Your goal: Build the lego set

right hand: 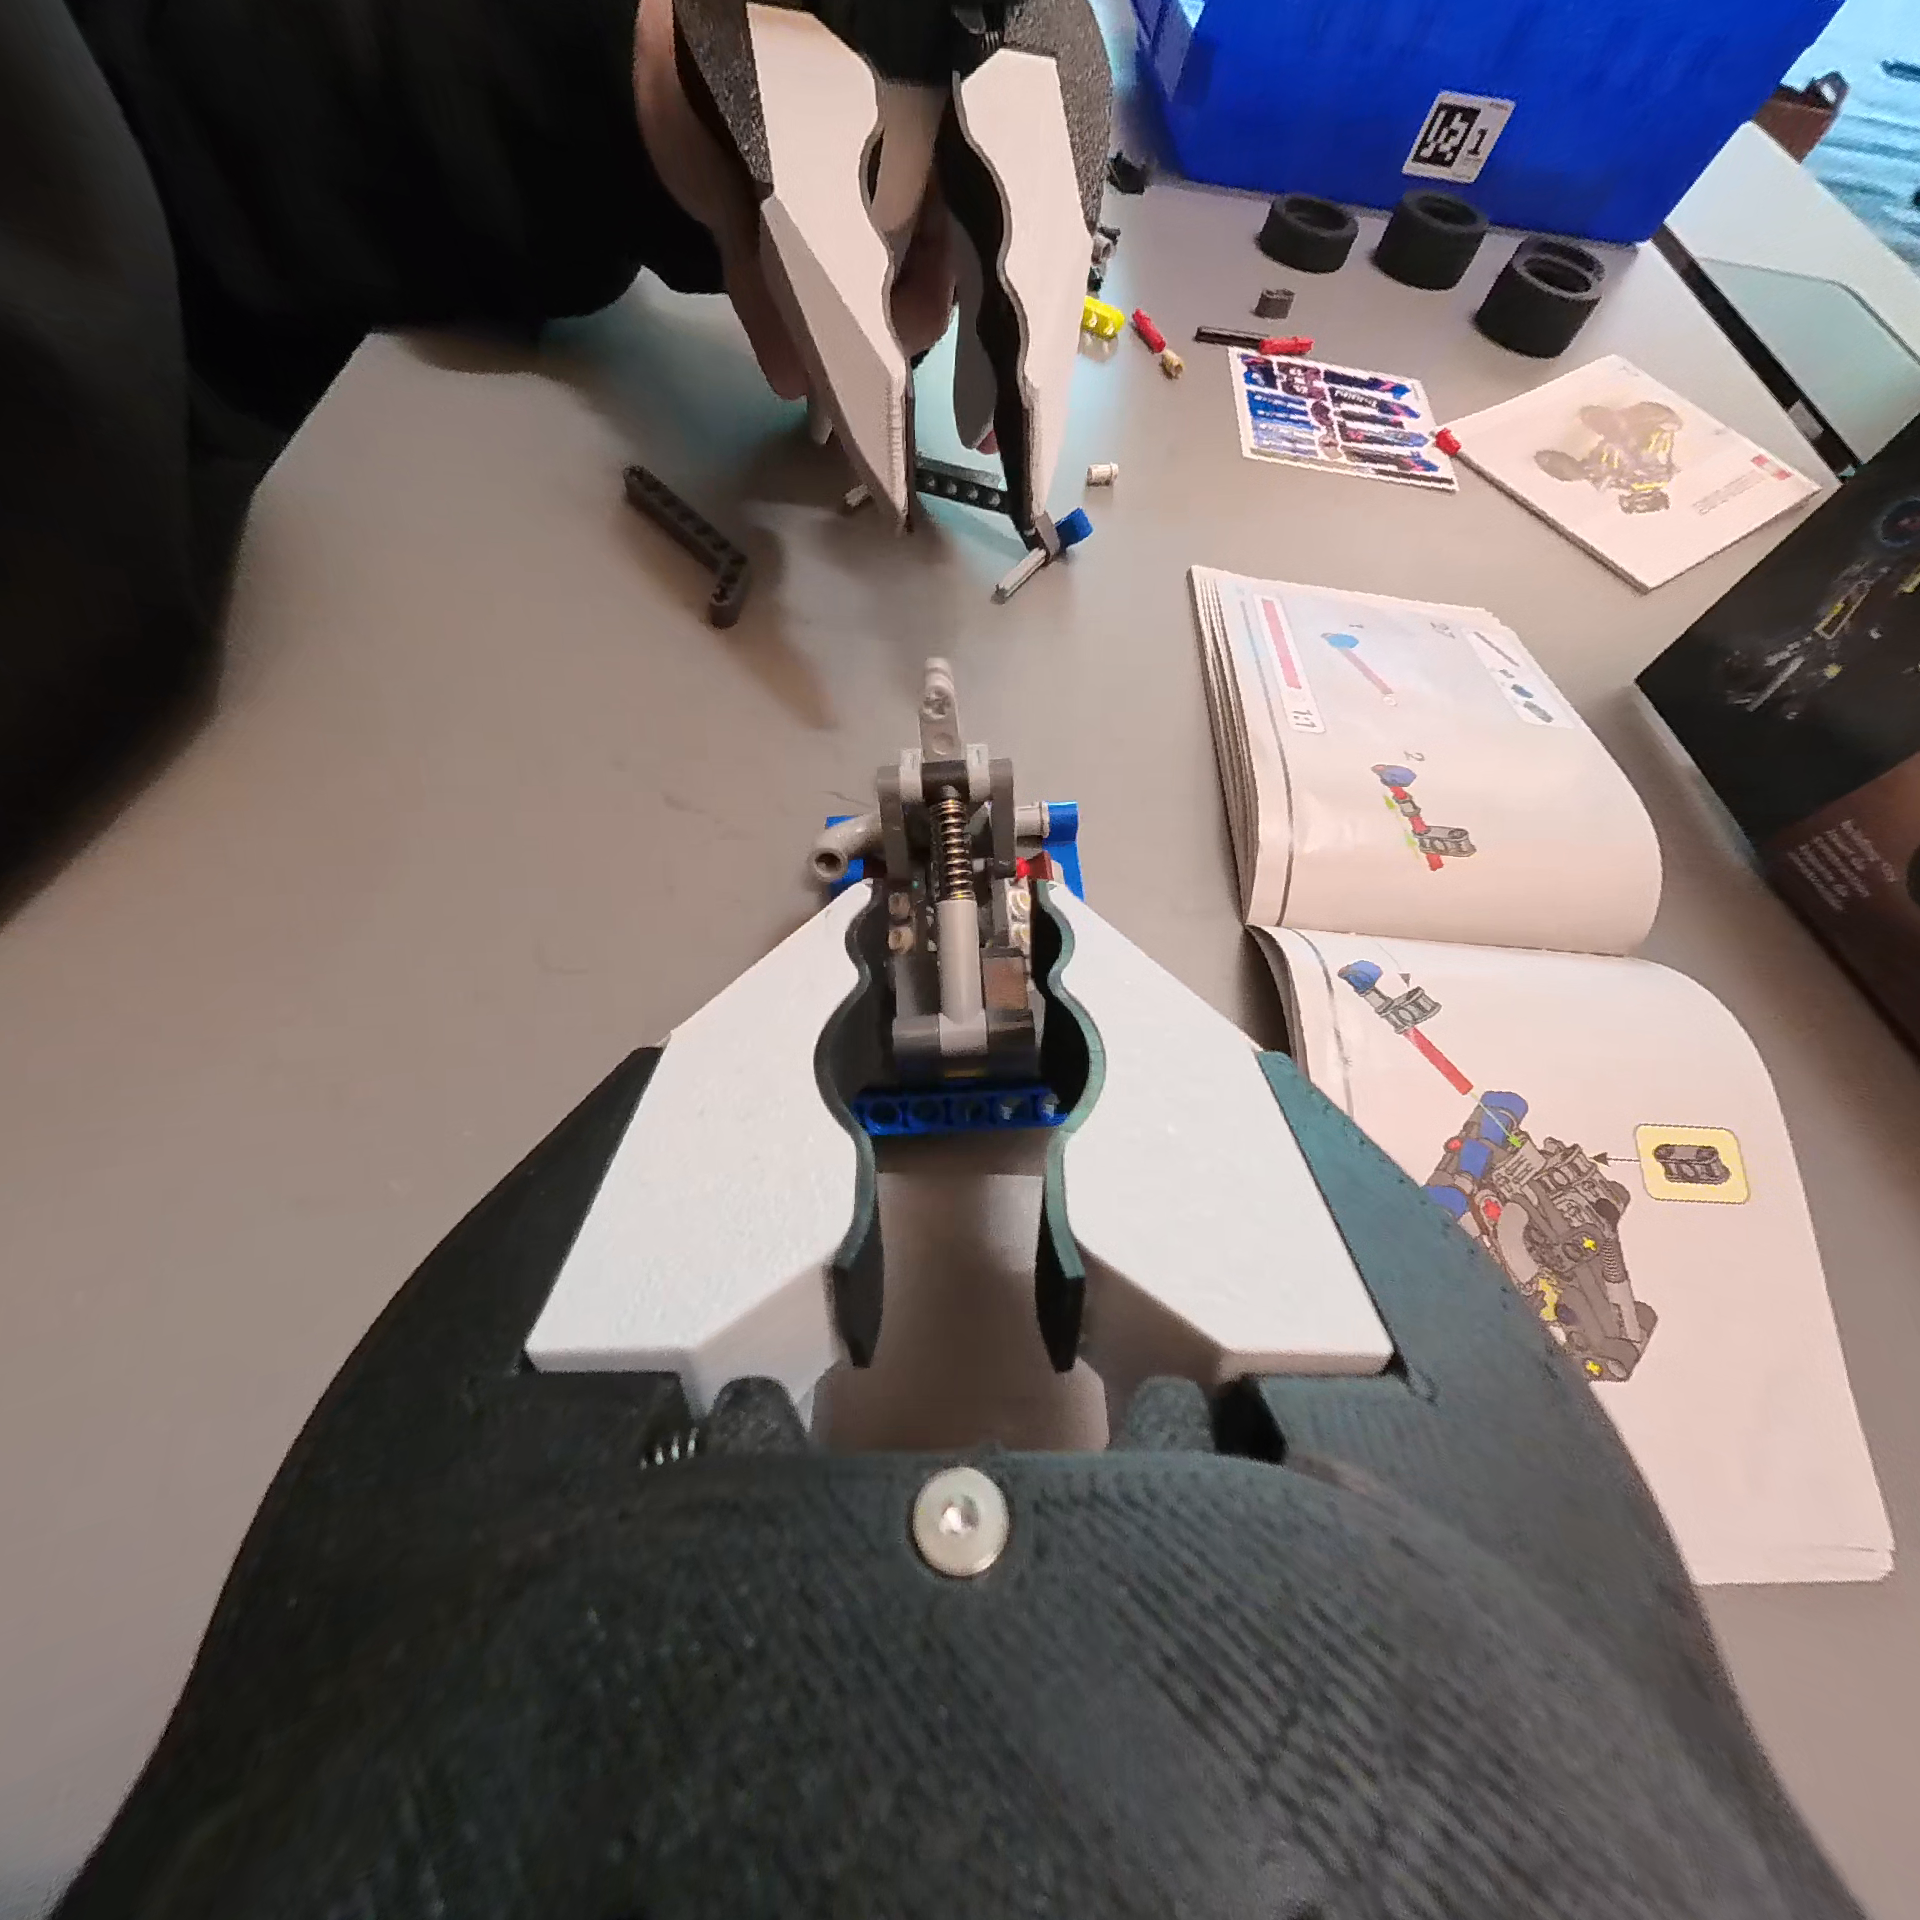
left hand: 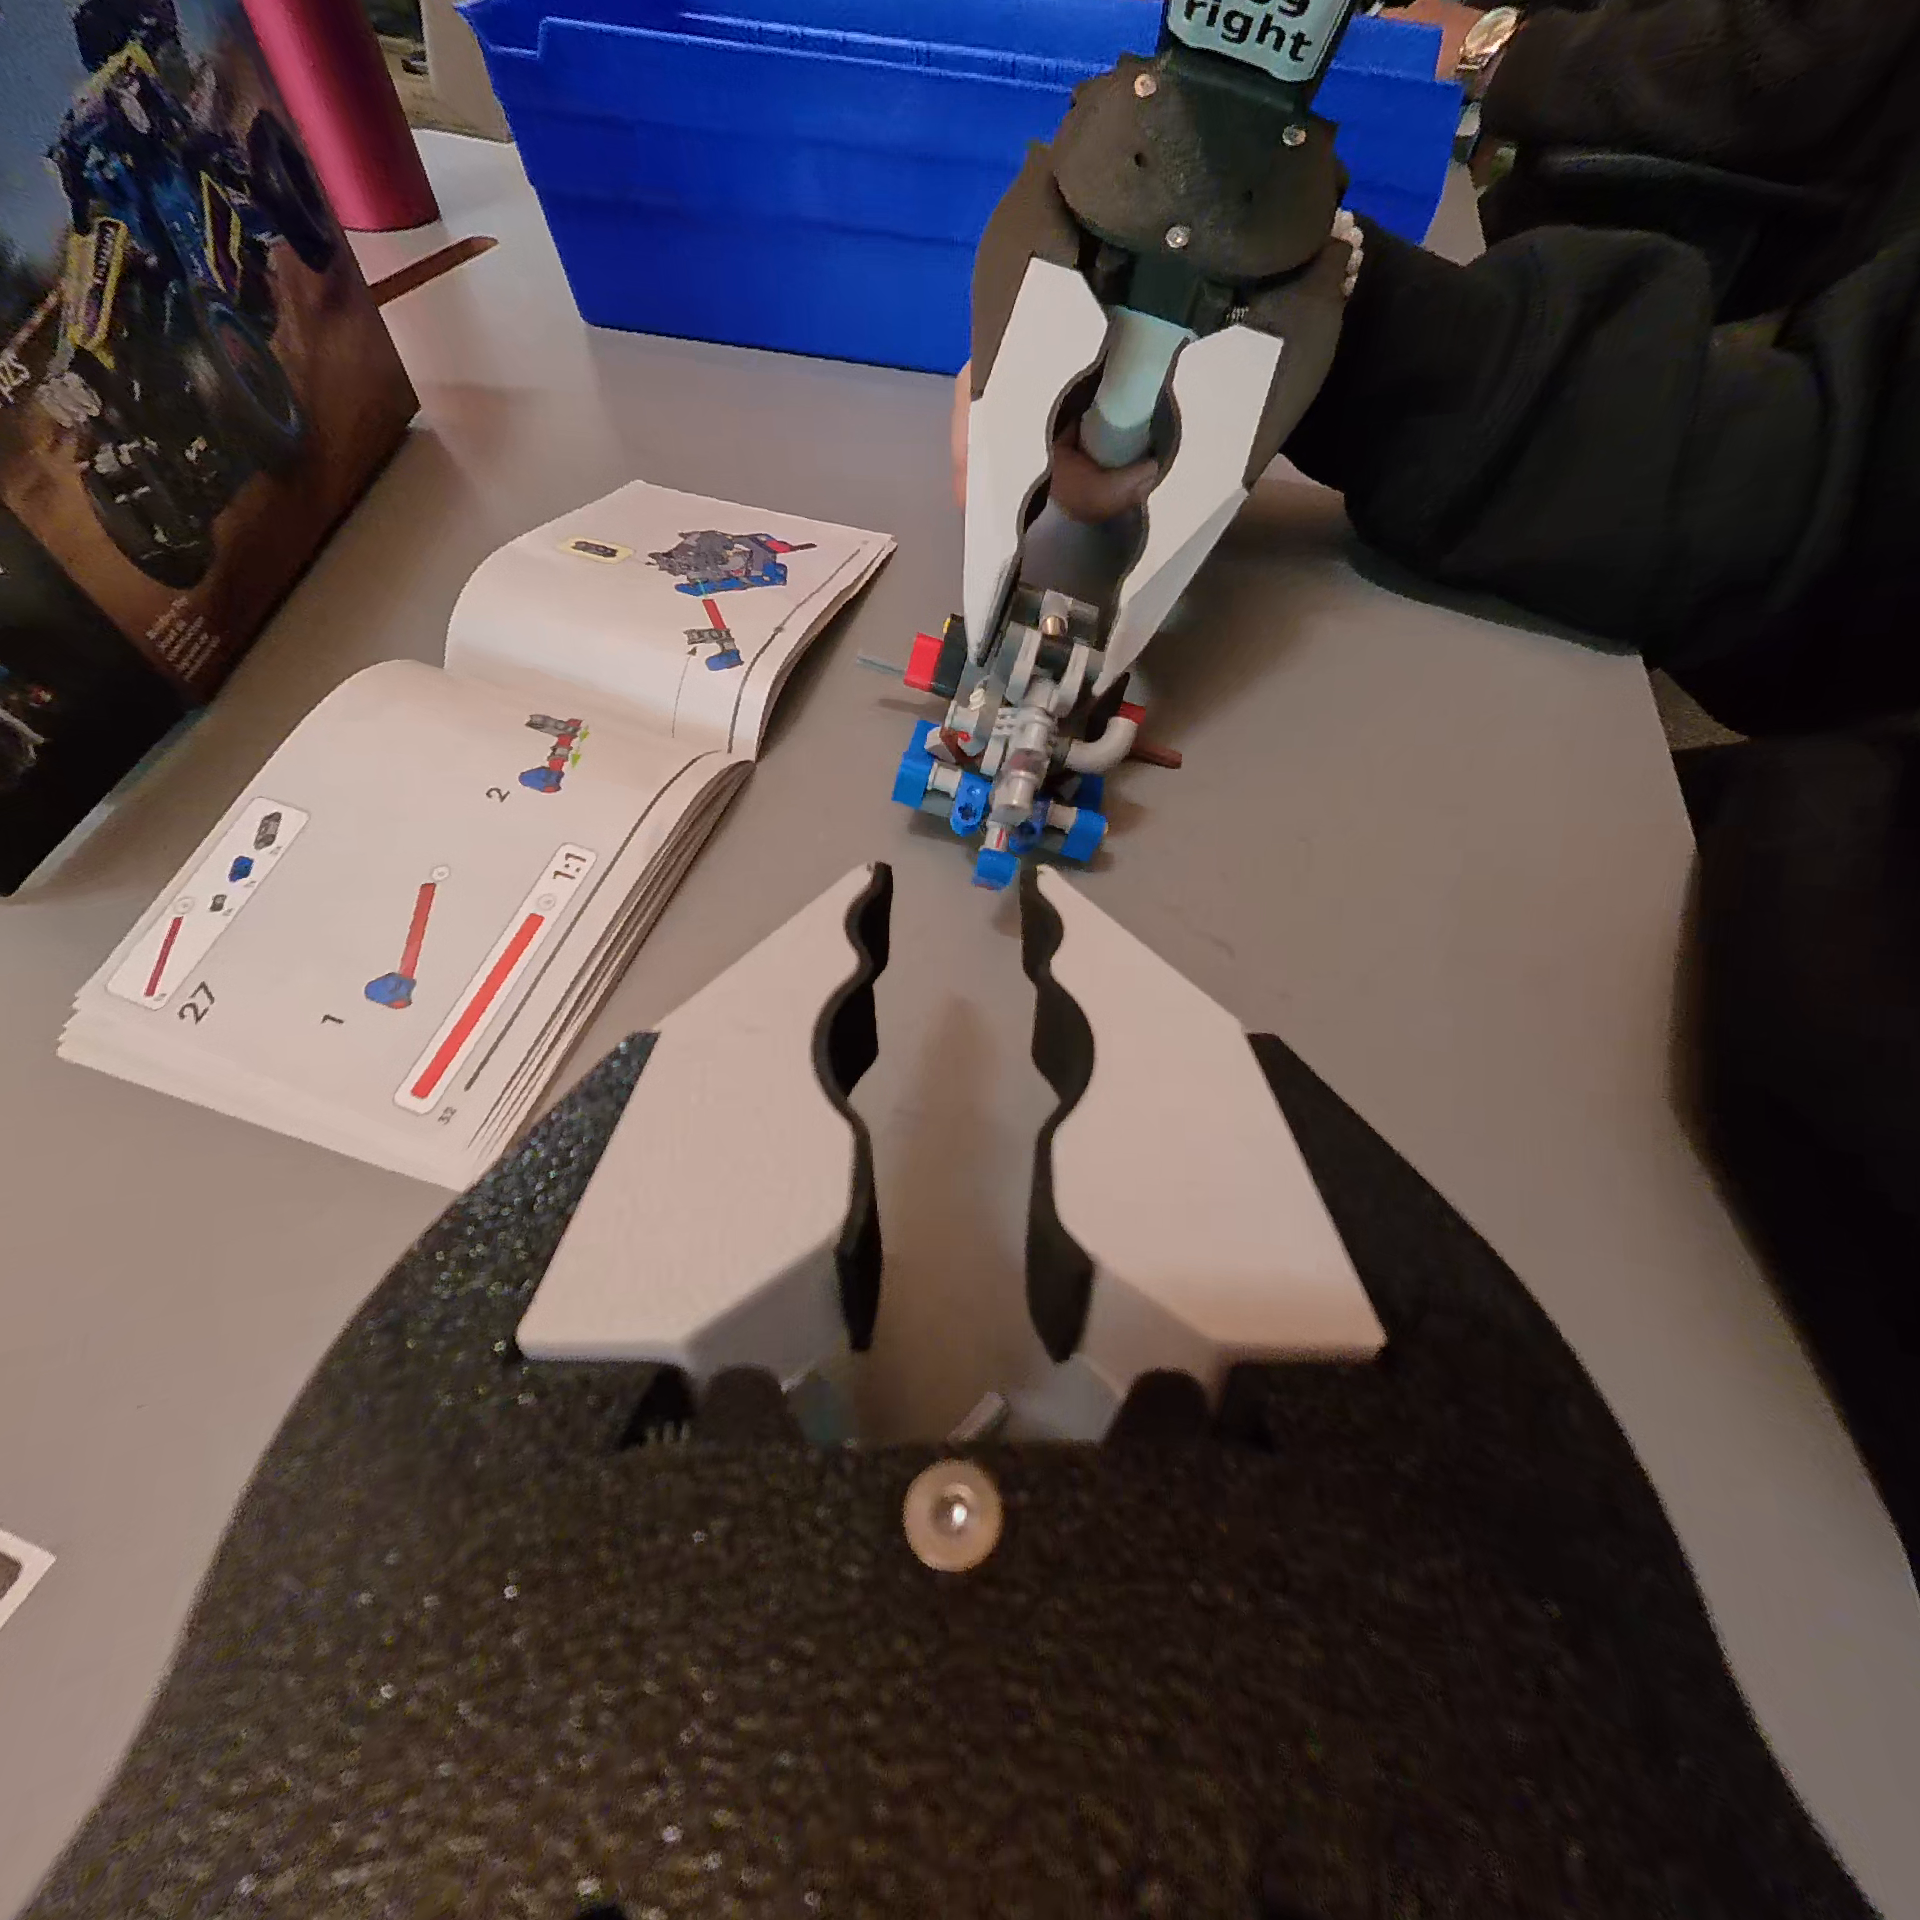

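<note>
A small grey and blue lego assembly [left hand: 1013, 769] with a spring shock stands on the grey table. My right gripper [right hand: 956, 896] is shut on it, one finger on each side; the assembly [right hand: 951, 831] sticks out past the fingertips. In the left wrist view the right gripper [left hand: 1044, 665] comes down from the far side onto the assembly. My left gripper [left hand: 956, 881] is open and empty, its tips just short of the assembly's blue end. In the right wrist view the left gripper [right hand: 968, 528] hangs over loose parts on the far side.
An open instruction booklet [left hand: 468, 831] lies beside the assembly, also seen in the right wrist view [right hand: 1455, 831]. A blue bin [left hand: 779, 177], the set's box [left hand: 156, 364], three black tyres [right hand: 1439, 239], a sticker sheet [right hand: 1340, 421], a black angled beam [right hand: 686, 540] and small loose pins surround the work spot. Across from one pair of fingers to the other is roughly 8 cm.
</note>
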`<state>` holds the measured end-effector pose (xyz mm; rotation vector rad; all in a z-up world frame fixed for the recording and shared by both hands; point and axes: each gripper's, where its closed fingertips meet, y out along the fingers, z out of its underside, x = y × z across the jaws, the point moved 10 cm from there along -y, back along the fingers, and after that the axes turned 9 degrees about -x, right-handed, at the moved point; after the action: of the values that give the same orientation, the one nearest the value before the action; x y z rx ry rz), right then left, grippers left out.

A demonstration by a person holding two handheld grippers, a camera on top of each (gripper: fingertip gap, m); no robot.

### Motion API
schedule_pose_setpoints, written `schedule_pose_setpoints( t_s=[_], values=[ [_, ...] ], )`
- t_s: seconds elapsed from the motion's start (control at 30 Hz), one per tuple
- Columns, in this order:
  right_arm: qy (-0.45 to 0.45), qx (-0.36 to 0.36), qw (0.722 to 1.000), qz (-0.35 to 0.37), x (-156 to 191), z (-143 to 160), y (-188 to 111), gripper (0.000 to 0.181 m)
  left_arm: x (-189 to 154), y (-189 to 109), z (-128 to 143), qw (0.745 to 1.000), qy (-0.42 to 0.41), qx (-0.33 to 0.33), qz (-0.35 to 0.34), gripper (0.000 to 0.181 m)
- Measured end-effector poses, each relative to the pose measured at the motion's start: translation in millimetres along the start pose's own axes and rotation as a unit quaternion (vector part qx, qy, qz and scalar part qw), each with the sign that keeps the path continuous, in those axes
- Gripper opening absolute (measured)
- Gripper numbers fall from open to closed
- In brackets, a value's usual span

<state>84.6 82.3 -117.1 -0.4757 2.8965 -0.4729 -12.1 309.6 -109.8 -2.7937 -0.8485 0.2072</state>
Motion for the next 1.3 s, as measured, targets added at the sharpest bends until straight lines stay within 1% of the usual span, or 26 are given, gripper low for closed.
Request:
schedule_pose_setpoints(
  t_s=[0.2, 0.37, 0.47, 0.53, 0.6, 0.67, 0.73, 0.8, 0.9, 1.0, 1.07, 1.1, 1.13, 1.2, 1.23, 1.3],
  values=[
    [-0.006, -0.011, 1.000, 0.011, 0.0, -2.7, -6.6, 0.025, 0.8, -0.6, 0.2, 1.000, -0.004, -0.002, 0.000, 0.021],
    [-0.011, -0.007, 1.000, 0.015, 0.7, -2.2, -9.9, 0.026, 0.4, -0.6, -0.7, 1.000, 0.001, -0.001, -0.003, 0.020],
    [-0.012, -0.016, 1.000, 0.021, 0.5, -3.1, -17.1, 0.026, -0.1, -3.2, -4.8, 1.000, 0.004, -0.009, -0.009, 0.020],
    [-0.013, -0.027, 0.999, 0.042, -1.8, -4.0, -26.4, 0.024, 0.2, -6.3, -8.3, 1.000, 0.008, -0.013, -0.019, 0.019],
    [-0.015, -0.021, 0.996, 0.091, -8.7, -2.1, -37.8, 0.023, 1.6, -10.6, -10.4, 0.999, 0.013, -0.009, -0.033, 0.018],
    [-0.020, 0.014, 0.987, 0.158, -19.6, 3.5, -47.8, 0.024, 4.5, -15.5, -11.2, 0.999, 0.020, 0.005, -0.050, 0.018],
    [-0.031, 0.065, 0.978, 0.194, -28.3, 8.6, -52.6, 0.028, 8.5, -20.2, -10.7, 0.997, 0.026, 0.026, -0.068, 0.018],
    [-0.048, 0.115, 0.973, 0.192, -32.8, 11.3, -52.4, 0.030, 13.1, -23.8, -10.3, 0.995, 0.032, 0.051, -0.083, 0.019],
    [-0.058, 0.170, 0.969, 0.172, -39.9, 14.8, -49.1, 0.035, 21.2, -23.3, -13.7, 0.991, 0.039, 0.087, -0.089, 0.021],
    [-0.032, 0.190, 0.973, 0.129, -44.9, 18.8, -44.1, 0.041, 30.9, -9.4, -23.8, 0.989, 0.049, 0.121, -0.076, 0.025],
    [-0.023, 0.210, 0.970, 0.124, -50.4, 22.5, -41.2, 0.041, 37.4, 6.0, -31.1, 0.986, 0.063, 0.141, -0.058, 0.029],
    [-0.014, 0.213, 0.970, 0.119, -52.0, 23.4, -39.9, 0.038, 40.6, 14.6, -33.9, 0.984, 0.071, 0.154, -0.048, 0.031],
    [-0.003, 0.209, 0.972, 0.108, -52.1, 23.6, -38.7, 0.040, 44.0, 23.1, -36.0, 0.982, 0.081, 0.167, -0.038, 0.033],
    [0.002, 0.203, 0.973, 0.109, -53.3, 24.1, -37.6, 0.039, 51.5, 39.1, -39.5, 0.977, 0.098, 0.186, -0.029, 0.036],
    [0.005, 0.200, 0.974, 0.106, -52.8, 24.9, -37.3, 0.035, 54.5, 46.6, -41.3, 0.976, 0.103, 0.190, -0.023, 0.036],
    [0.014, 0.194, 0.976, 0.099, -50.8, 26.5, -36.7, 0.019, 58.8, 61.3, -45.1, 0.977, 0.105, 0.188, -0.005, 0.037]
  ],
)
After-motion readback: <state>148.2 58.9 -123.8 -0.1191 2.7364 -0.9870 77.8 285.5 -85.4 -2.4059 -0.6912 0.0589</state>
